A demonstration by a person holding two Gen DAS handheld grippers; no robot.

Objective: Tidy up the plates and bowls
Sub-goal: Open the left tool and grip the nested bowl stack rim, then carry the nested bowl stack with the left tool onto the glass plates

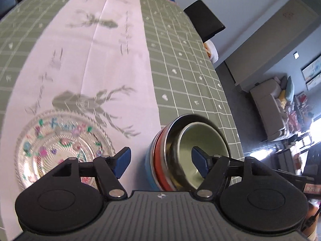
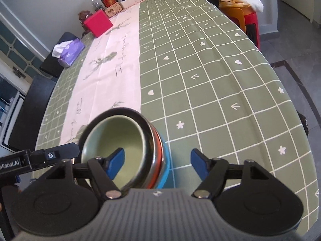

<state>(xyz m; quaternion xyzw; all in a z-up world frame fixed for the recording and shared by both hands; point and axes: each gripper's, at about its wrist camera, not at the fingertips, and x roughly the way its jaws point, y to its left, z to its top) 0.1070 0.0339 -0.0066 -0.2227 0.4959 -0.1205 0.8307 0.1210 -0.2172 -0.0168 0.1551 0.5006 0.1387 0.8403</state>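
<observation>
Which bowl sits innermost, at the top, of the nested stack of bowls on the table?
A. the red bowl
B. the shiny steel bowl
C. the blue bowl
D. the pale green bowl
D: the pale green bowl sits inside the shiny steel bowl, with the red bowl and the blue bowl beneath them.

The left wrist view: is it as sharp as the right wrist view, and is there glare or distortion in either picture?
Left wrist view: motion-blurred, so the flowers on the glass plate smear, and the window area at the right is blown out. Right wrist view: sharper, grid lines on the green tablecloth crisp, with glare on the steel bowl's rim. Both views: fisheye bends the table edges.
</observation>
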